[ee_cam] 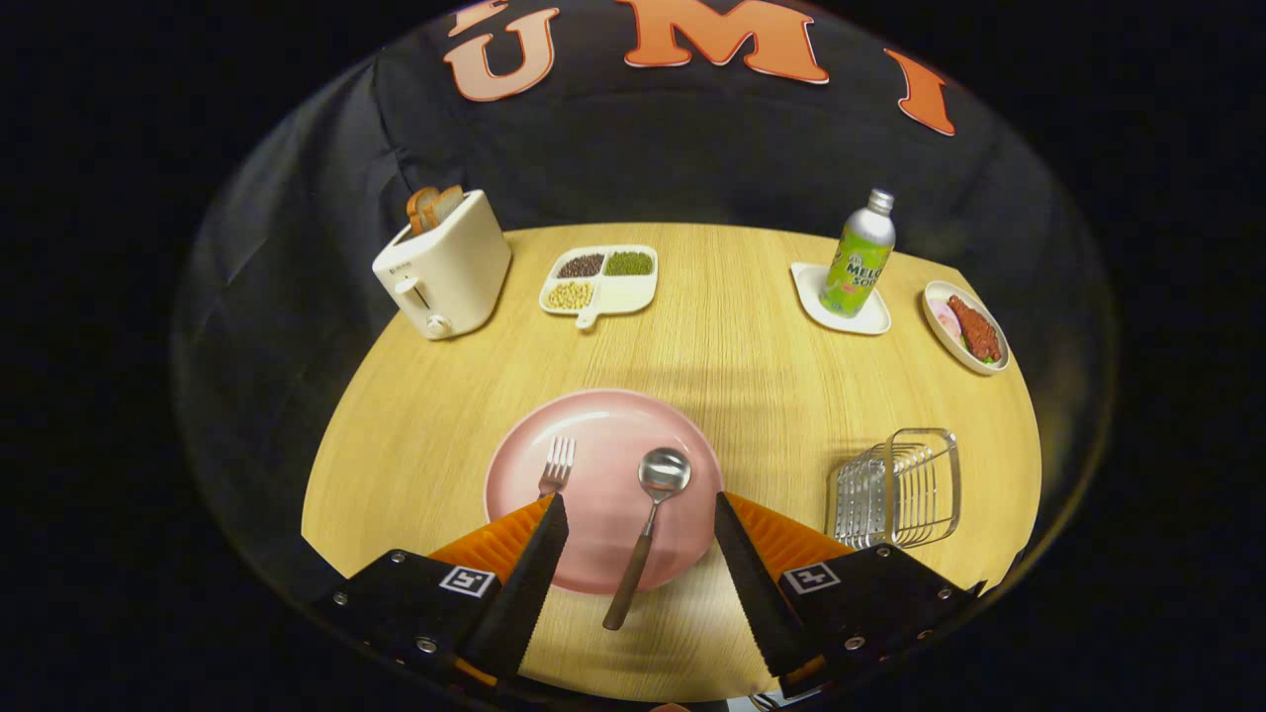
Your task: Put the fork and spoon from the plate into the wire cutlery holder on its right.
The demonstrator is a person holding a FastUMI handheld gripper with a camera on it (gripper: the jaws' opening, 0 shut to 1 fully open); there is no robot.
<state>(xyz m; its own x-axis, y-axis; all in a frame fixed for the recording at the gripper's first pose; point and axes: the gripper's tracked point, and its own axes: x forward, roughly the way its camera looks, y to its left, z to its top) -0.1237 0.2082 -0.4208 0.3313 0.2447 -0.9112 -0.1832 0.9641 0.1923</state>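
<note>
Spoon (648,524) lies between the spread fingers (539,554); fork (557,465) just ahead.

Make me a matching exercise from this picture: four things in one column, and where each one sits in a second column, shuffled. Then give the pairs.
Things:
1. spoon
2. fork
3. wire cutlery holder
4. bottle

Places:
A. on a white coaster at the far side of the table
B. between the open fingers of the gripper, handle past the plate's rim
C. on the table, right of the pink plate
D. on the plate, handle hidden behind the left finger

Pairs: 1-B, 2-D, 3-C, 4-A
</note>
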